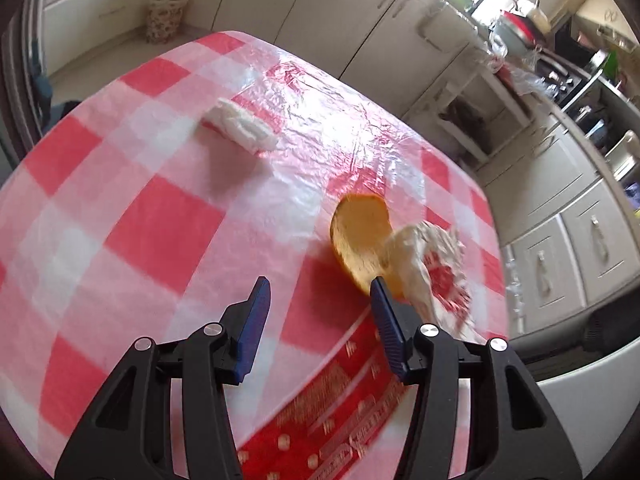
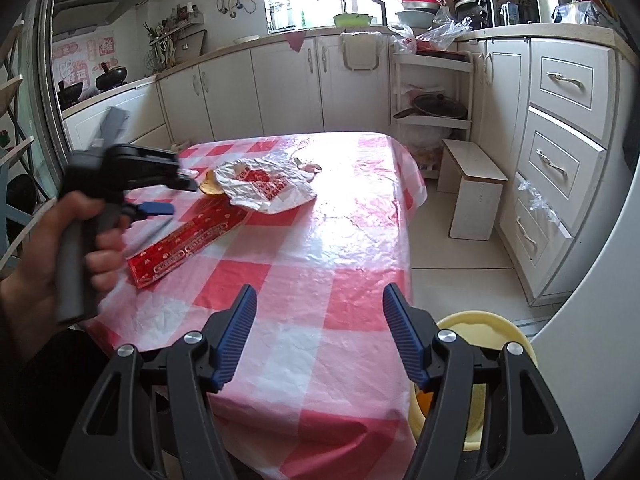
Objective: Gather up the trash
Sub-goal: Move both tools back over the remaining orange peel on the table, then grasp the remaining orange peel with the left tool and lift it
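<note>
**Light scraps on a slick cloth, both grippers spread and empty**

The trash lies together on the far half of the table [image 2: 352, 216]: an orange peel [image 1: 360, 236], a crumpled bag [image 2: 264, 184] touching it, a flat red wrapper [image 2: 180, 248] running from under the bag toward the near edge, and a white wad [image 1: 240, 126] well apart from the rest. A small scrap [image 2: 310, 167] sits just beyond the bag.

The left gripper [image 1: 318, 304] hangs over the cloth beside the peel, jaws spread with nothing between them; its right finger overlaps the peel's edge in the wrist view, though contact cannot be told. The right gripper [image 2: 320, 320] is also spread and empty, above the near edge, with a yellow bin [image 2: 500, 328] on the floor just beside the table.

Handling, as a judgement:
- Peel: a curved, stiffish cup, light and a little slippery; best pinched across its raised rim
- Bag: thin, crinkly film, almost weightless; it will collapse, so grab a bunched fold
- Wrapper: flat, glossy card or foil lying flush on the shiny plastic cloth; hard to get under, likely to slide, so take a lifted end or the edge
- Wad: soft tissue-like lump, easy to squeeze anywhere
</note>
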Demonstrator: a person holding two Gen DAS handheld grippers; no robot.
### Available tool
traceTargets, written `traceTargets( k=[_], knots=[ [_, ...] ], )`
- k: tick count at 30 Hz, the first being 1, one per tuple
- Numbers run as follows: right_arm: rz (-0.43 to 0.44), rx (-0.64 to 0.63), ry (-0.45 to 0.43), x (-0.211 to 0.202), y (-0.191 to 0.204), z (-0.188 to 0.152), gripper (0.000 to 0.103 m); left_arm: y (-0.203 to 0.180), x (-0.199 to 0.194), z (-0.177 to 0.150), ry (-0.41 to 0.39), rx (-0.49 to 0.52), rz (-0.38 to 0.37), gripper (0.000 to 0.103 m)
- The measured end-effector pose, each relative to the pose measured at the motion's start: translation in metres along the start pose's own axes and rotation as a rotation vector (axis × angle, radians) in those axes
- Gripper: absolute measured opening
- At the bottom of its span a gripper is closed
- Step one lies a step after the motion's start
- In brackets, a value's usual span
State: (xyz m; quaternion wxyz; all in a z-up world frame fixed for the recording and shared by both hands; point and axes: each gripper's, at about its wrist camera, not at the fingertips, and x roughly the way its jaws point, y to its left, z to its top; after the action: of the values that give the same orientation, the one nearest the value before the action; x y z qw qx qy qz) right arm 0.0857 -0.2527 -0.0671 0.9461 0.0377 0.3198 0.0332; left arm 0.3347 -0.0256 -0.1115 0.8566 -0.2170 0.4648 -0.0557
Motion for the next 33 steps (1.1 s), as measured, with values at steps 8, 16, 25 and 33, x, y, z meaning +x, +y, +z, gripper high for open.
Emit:
traceTargets(
  k=[8, 16, 25, 33],
  knots=[
    [0.028, -0.002, 0.006, 0.006, 0.006, 0.004, 0.064, -0.026, 0.028, 0.018, -0.009, 0.141, 0.048, 0.005],
    [0.069, -0.028, 0.010, 0.009, 0.027, 0.010, 0.065, -0.007, -0.002, -0.009, 0.003, 0.141, 0.009, 0.003],
    [0.148, -0.090, 0.054, 0.014, 0.062, 0.003, 0.069, 0.044, -0.048, -0.061, -0.002, 0.024, -0.059, 0.003],
    [0.242, -0.170, 0.108, 0.020, 0.111, -0.002, 0.080, 0.048, -0.070, -0.078, -0.022, 0.042, -0.052, 0.003]
  ],
)
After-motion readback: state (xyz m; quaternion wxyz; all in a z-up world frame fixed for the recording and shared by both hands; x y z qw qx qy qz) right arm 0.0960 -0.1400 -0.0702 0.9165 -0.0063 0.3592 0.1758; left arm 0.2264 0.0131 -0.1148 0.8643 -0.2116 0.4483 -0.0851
